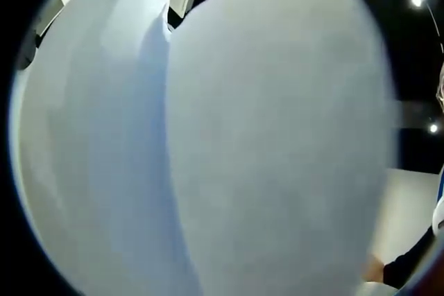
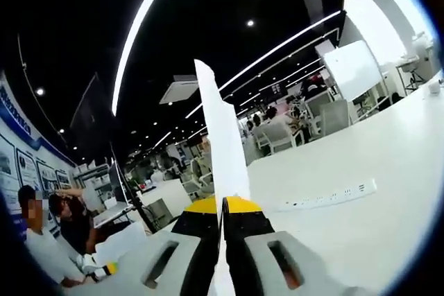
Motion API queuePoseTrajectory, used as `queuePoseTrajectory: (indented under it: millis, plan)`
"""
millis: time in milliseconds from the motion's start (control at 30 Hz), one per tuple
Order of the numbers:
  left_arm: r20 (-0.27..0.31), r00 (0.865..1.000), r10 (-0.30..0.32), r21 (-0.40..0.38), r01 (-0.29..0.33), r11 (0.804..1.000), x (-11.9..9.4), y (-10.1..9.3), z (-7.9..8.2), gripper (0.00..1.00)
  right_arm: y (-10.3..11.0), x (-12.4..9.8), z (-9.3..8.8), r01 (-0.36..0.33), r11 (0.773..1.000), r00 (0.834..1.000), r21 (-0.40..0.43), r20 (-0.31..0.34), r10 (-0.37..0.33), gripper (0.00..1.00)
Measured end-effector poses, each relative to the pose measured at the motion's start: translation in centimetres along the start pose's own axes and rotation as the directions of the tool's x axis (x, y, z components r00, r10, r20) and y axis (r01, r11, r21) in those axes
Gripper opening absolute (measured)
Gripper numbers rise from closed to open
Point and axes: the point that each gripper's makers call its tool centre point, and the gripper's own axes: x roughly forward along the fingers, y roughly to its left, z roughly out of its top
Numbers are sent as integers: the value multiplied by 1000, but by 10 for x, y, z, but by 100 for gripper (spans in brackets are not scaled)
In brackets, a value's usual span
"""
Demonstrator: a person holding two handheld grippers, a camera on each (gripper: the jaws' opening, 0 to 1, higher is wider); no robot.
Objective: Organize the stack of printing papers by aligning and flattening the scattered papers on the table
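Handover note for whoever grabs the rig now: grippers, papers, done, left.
Right gripper: shut on the papers, seen edge-on, standing up between the jaws.
Left gripper: its jaws are hidden behind several overlapping white sheets right against its camera; cannot tell if it grips them.
Papers: lifted and upright, not lying on the table. In the left gripper view the sheet edges are fanned, not flush.
Done: sheets gathered off the table.
Left: probably tap the edges square, then lay the stack flat and press it down. A power strip lies on the table; keep clear of it.
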Motion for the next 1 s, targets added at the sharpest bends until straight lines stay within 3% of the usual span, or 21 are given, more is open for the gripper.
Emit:
queuePoseTrajectory:
  millis: [367, 733, 900, 1000]
  plan:
    - [3, 1000, 2, -9, -2, 1000, -1, 1, 1, 8, 15, -8, 8, -72, 997, 997, 34, -20, 72, 0]
    - [3, 1000, 5, -6, -5, 1000, 0, 1, 1, 8, 29, -12, 16, -107, 993, 994, 46, 5, 107, 0]
    - [3, 1000, 6, -4, -6, 1000, 0, 1, 0, 8, 41, -14, 16, -146, 988, 989, 47, -18, 147, 0]
    - [2, 1000, 7, -2, -7, 1000, 0, 1, 0, 8, 39, -14, 15, -131, 991, 991, 25, -22, 132, 0]
